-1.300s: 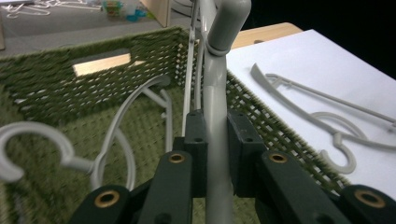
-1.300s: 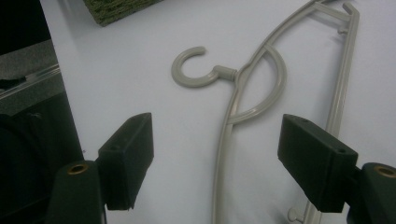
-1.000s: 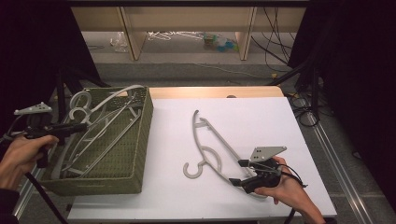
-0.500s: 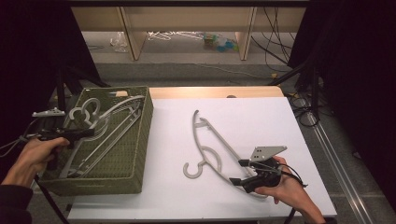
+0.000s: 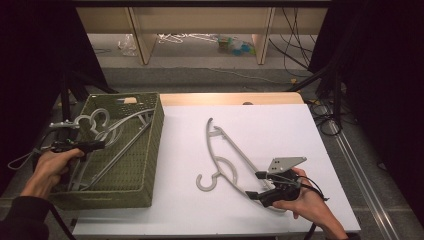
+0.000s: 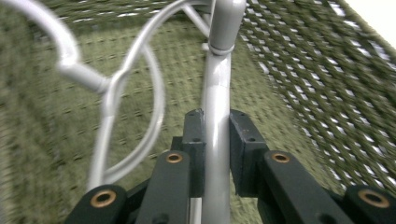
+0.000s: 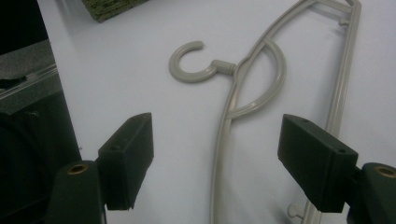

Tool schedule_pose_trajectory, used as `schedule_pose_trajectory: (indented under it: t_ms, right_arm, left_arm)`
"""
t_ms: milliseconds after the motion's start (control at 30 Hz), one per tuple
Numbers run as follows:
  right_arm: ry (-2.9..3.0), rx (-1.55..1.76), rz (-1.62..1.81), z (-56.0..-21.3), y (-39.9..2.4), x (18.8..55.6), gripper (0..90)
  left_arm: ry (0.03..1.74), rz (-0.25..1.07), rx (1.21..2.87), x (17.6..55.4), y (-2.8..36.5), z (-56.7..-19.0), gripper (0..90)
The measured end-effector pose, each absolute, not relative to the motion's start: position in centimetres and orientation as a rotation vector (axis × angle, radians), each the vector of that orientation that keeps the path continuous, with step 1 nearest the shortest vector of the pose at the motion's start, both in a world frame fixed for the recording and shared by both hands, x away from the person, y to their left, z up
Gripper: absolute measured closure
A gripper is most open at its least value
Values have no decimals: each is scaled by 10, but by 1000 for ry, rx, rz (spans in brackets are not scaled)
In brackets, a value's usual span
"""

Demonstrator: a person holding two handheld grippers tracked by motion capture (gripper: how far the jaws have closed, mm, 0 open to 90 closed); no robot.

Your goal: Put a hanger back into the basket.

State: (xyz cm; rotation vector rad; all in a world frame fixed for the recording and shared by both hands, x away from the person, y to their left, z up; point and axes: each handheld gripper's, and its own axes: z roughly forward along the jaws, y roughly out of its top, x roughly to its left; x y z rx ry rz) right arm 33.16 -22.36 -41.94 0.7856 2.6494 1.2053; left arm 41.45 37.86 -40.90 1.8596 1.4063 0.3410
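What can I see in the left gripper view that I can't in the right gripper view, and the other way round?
The left gripper view alone shows the left gripper shut on the silver-grey plastic hanger and the inside of the olive-green woven basket.

The right gripper view alone shows the right gripper with its jaws wide open above a beige plastic hanger with a round hook, lying flat on the white tabletop.

Both views share a pair of black jaws, a hanger, and some of the green basket.

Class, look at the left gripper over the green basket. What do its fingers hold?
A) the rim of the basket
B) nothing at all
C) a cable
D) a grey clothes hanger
D: in the left gripper view the fingers of the left gripper press on both sides of a grey hanger above the basket.
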Motion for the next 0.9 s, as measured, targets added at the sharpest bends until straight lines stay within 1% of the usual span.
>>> schedule_pose_trajectory:
  t_ms: [67, 100, 233, 400, 433, 467, 500, 567, 667, 700, 733, 767, 800, 833, 867, 900]
  right_arm:
    - [2651, 790, 1208, -419, -224, 331, 276]
    - [2650, 787, 1205, -419, -224, 331, 276]
    - [2655, 788, 1200, -420, -223, 331, 276]
    - [2650, 793, 1197, -421, -224, 331, 276]
    - [2652, 795, 1197, -422, -223, 331, 276]
    - [2657, 794, 1195, -422, -223, 331, 276]
    - [2657, 794, 1195, -422, -223, 331, 276]
    - [2664, 802, 1195, -422, -222, 330, 276]
    - [2659, 803, 1194, -422, -222, 331, 276]
    - [2659, 804, 1193, -423, -222, 331, 276]
    - [2657, 807, 1197, -423, -222, 331, 276]
    - [2657, 807, 1197, -423, -222, 331, 276]
    - [2655, 804, 1194, -424, -222, 331, 276]
    - [2664, 807, 1184, -424, -221, 331, 276]
    - [2664, 807, 1184, -424, -221, 331, 276]
    - [2666, 811, 1186, -425, -221, 330, 276]
  left_arm:
    - [1451, 358, 1847, 416, 382, -412, 766]
    - [1457, 358, 1880, 416, 385, -412, 760]
    - [1496, 386, 1883, 415, 385, -415, 735]
    - [1582, 450, 1764, 410, 390, -413, 679]
    - [1585, 482, 1745, 406, 394, -408, 644]
    - [1585, 482, 1745, 406, 394, -408, 631]
    - [1581, 491, 1708, 403, 394, -406, 631]
    - [1535, 503, 1666, 389, 391, -396, 574]
    - [1495, 511, 1649, 378, 385, -391, 537]
    - [1470, 510, 1637, 371, 381, -387, 522]
    - [1414, 508, 1608, 359, 373, -380, 484]
    - [1414, 508, 1608, 359, 373, -380, 475]
    - [1375, 489, 1594, 351, 366, -376, 475]
    - [1320, 471, 1582, 342, 353, -373, 456]
    - [1320, 471, 1582, 342, 353, -373, 448]
    - [1289, 471, 1604, 337, 345, -372, 432]
